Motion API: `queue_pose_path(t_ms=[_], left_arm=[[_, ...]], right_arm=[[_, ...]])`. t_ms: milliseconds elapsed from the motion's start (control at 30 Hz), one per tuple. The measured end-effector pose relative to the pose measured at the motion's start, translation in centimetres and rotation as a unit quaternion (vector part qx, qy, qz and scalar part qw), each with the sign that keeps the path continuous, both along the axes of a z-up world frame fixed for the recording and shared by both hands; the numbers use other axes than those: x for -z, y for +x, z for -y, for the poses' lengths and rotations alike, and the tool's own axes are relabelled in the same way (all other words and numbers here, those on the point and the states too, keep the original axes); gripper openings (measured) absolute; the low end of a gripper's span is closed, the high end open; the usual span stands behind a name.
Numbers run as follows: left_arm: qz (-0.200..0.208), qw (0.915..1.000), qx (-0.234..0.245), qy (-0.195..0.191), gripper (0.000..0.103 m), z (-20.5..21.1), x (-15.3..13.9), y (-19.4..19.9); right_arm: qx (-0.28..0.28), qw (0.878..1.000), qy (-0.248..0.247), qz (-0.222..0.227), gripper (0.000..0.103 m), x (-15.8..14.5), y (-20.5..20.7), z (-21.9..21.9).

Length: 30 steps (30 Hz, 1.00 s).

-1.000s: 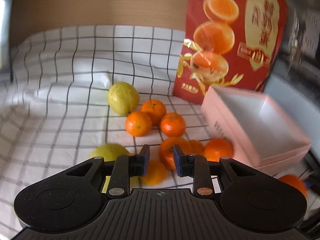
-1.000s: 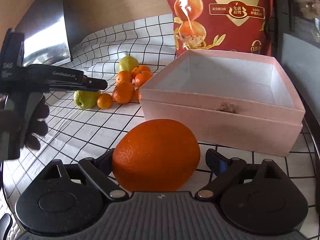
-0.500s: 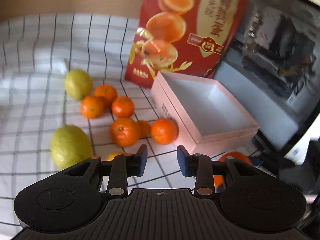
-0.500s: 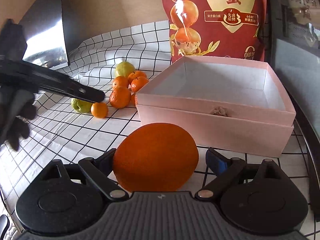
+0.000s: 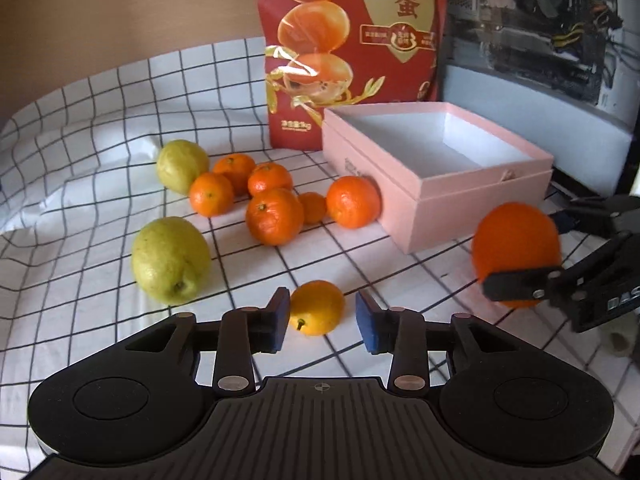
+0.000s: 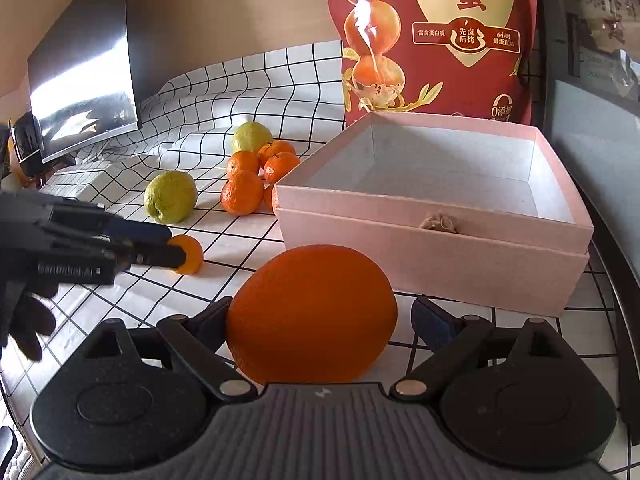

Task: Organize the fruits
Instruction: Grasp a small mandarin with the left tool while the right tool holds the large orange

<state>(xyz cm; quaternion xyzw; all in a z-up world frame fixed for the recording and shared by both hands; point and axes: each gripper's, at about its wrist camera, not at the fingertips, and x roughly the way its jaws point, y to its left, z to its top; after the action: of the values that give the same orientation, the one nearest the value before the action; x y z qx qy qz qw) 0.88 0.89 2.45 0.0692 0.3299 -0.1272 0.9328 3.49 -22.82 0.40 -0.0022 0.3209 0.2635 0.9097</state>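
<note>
left wrist view, nearest first: the left gripper [image 5: 322, 322] hangs low over the checked cloth [image 5: 80, 128], its blue-padded fingers [image 5: 369, 327] apart and just having been opening, with a small yellow-orange citrus [image 5: 318, 306] lying on the cloth between the tips; the left pad is right against the fruit, though contact cannot be told, and the right pad stands clear of it. to its left lies a large green-yellow fruit [image 5: 171, 260]. toward the right edge of the cloth, the right gripper [image 5: 520, 248] has a big orange [image 5: 516, 250] between its wide-spread fingers, just in front of the pink box's near corner. further in, a cluster of mandarins [image 5: 274, 216] sits mid-cloth, one of them touching the left wall of the pink box [image 5: 472, 208], which stands open and shows only its white inside. a second green-yellow fruit [image 5: 182, 166] lies behind the cluster. at the far edge a red printed bag [image 5: 352, 48] stands upright behind the box.

right wrist view: the orange fills the space between the fingers, touching the left one, while a narrow gap shows at the right pad [image 6: 434, 326], so a firm clamp cannot be told. a dark-gloved hand [image 6: 24, 324] holds the left gripper at the left.
</note>
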Motion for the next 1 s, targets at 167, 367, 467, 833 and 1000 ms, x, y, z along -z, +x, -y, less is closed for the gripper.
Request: queue_pose_path(t_ms=[167, 367, 467, 833, 1000], left_arm=[[-0.010, 0.9999, -0.010, 0.006, 0.054, 0.2, 0.9, 1.3], [0.002, 0.9988, -0.035, -0.035, 0.039, -1.0, 0.8, 2.6], [0.000, 0.9974, -0.032, -0.064, 0.038, -1.4, 0.6, 2.0], [0.008, 0.9941, 0.036, -0.102, 0.038, 2.7, 1.1, -4.8], [0.013, 0.9954, 0.039, -0.087, 0.038, 3.2, 1.2, -6.0]], right_arm=[[-0.005, 1.000, -0.009, 0.005, 0.094, 0.1, -0.2, -0.3], [-0.011, 0.998, -0.052, -0.020, 0.094, 0.5, 0.3, -1.5], [-0.005, 0.999, -0.042, -0.030, 0.095, 0.6, 0.5, -1.0], [-0.006, 0.998, -0.050, -0.041, 0.103, 0.7, 0.1, -0.8], [-0.009, 0.997, -0.067, -0.039, 0.103, 0.6, -0.7, -1.3]])
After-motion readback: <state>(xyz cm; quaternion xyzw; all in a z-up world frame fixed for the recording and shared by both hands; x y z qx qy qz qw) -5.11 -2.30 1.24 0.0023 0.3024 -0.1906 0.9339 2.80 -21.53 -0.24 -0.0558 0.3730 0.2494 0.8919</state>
